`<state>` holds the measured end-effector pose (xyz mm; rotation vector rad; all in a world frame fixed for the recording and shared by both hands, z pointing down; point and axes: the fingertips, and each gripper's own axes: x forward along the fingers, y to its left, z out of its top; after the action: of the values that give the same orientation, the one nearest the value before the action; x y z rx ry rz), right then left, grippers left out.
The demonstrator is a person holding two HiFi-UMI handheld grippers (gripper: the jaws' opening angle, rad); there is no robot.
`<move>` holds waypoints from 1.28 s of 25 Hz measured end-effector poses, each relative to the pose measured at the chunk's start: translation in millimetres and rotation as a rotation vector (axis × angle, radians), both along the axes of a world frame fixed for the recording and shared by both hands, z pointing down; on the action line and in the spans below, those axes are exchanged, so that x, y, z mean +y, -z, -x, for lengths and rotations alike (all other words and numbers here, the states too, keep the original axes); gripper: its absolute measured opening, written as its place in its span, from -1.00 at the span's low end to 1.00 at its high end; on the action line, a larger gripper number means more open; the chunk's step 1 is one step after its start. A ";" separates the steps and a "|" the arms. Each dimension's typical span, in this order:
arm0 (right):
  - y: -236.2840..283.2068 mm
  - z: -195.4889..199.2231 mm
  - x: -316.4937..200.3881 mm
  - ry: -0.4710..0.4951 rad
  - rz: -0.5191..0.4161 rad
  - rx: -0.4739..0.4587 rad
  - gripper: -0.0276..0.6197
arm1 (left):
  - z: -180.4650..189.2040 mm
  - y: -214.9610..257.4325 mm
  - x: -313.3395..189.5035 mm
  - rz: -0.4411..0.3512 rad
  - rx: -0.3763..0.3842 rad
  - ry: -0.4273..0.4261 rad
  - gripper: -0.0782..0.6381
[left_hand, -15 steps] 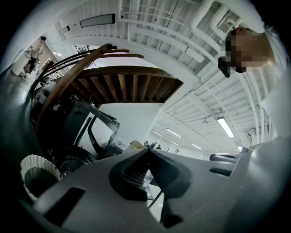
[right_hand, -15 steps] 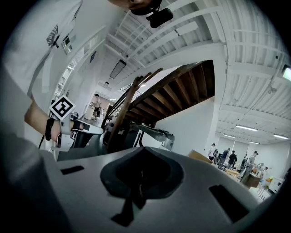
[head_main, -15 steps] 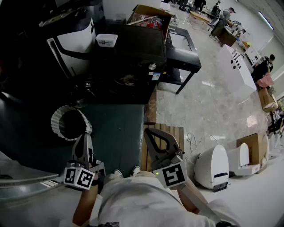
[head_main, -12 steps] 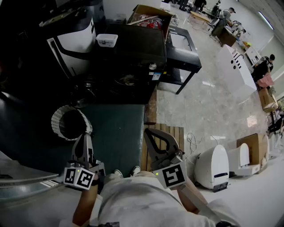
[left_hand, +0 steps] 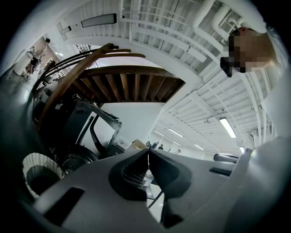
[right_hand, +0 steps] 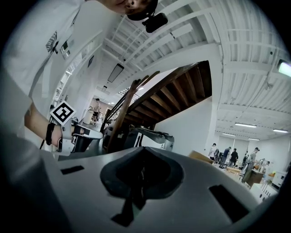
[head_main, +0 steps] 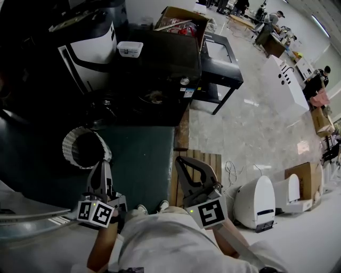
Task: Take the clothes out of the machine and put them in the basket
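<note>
A white basket (head_main: 70, 141) with a round, ribbed wall is set on a dark green mat (head_main: 144, 160), just ahead of the left gripper (head_main: 101, 168). Its inside is seen only as a dark hollow, so what it holds cannot be told. Behind the basket a white-and-black machine (head_main: 90, 50) is seen, with a dark round front below its white panel. That front is too shadowed for the clothes to be made out.

A small white rectangular tray (head_main: 129, 49) is placed on a black box-shaped cabinet (head_main: 165, 58). Behind it, an open cardboard box (head_main: 184, 11) is seen with red items inside.

The left gripper's smooth grey jaws are pressed together at the tips, with nothing between them. The jaws of the right gripper (head_main: 181, 161) are likewise closed tip to tip and empty, above a slatted wooden pallet (head_main: 208, 160).
</note>
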<state>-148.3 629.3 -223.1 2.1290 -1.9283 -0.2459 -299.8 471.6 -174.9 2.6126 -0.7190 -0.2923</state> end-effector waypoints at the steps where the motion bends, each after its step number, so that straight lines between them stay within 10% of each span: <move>1: -0.7 -0.9 0.5 -0.003 0.003 0.001 -0.88 | -0.6 -2.6 -1.3 0.013 -0.004 0.003 -0.74; 3: -1.4 -3.6 2.6 -0.011 0.004 -0.002 -0.88 | -3.2 -7.5 -3.2 0.040 -0.005 0.001 -0.70; 8: -8.0 -20.6 16.8 -0.046 0.018 -0.003 -0.88 | -19.3 -13.7 -8.7 0.064 0.011 0.032 0.20; 13: -13.0 -47.6 33.1 -0.089 0.014 -0.014 -0.88 | -40.7 -14.9 -9.1 0.059 0.004 0.061 0.50; 32: -33.1 -117.4 37.0 -0.153 0.027 -0.027 -0.88 | -120.7 -35.7 -23.6 0.075 -0.001 0.015 0.54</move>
<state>-30.9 666.3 -190.0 2.2592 -1.7618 -0.1613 -179.1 448.0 -139.2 2.5381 -0.7364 -0.2639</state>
